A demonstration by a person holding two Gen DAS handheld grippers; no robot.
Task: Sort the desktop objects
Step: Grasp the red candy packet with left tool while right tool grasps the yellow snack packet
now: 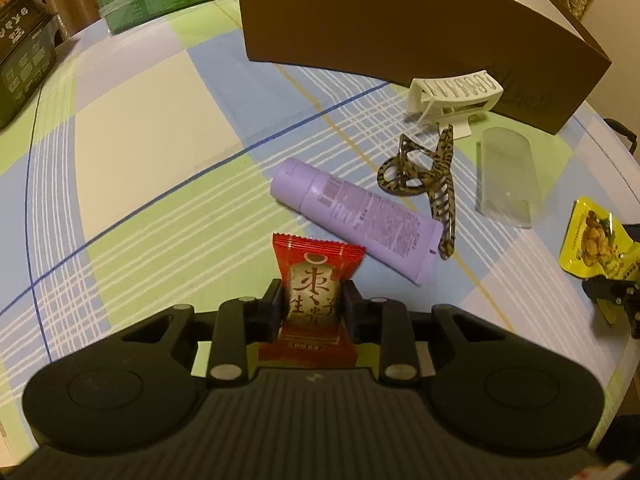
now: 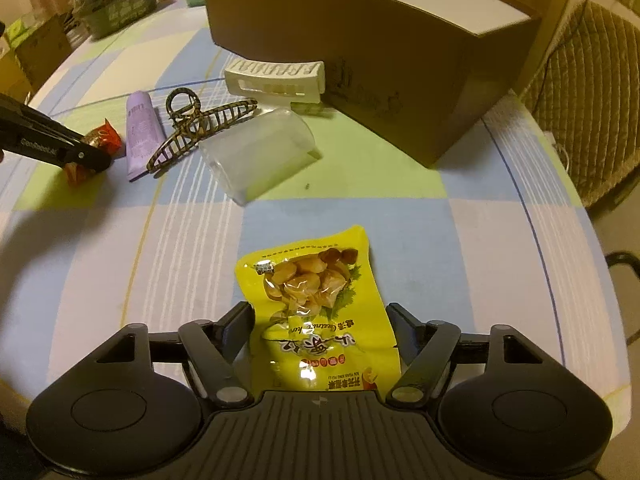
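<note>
My left gripper [image 1: 313, 294] is shut on a red candy packet [image 1: 316, 280], low over the checked tablecloth. It also shows in the right wrist view [image 2: 86, 152] with the red packet [image 2: 105, 136]. My right gripper [image 2: 320, 320] is open around a yellow snack packet [image 2: 316, 280] that lies flat on the cloth; its fingers stand on either side, apart from it. The yellow packet also shows at the right edge of the left wrist view [image 1: 596, 244]. A purple tube [image 1: 352, 216], a leopard hair claw [image 1: 428, 180], a white hair claw [image 1: 452, 100] and a clear plastic cover [image 1: 506, 176] lie between.
A brown cardboard box [image 1: 400, 20] stands open at the back of the table [image 1: 140, 120]; its white inside shows in the right wrist view [image 2: 400, 0]. Green and dark boxes [image 1: 24, 48] sit at the far left. A padded chair [image 2: 592, 100] stands right of the table edge.
</note>
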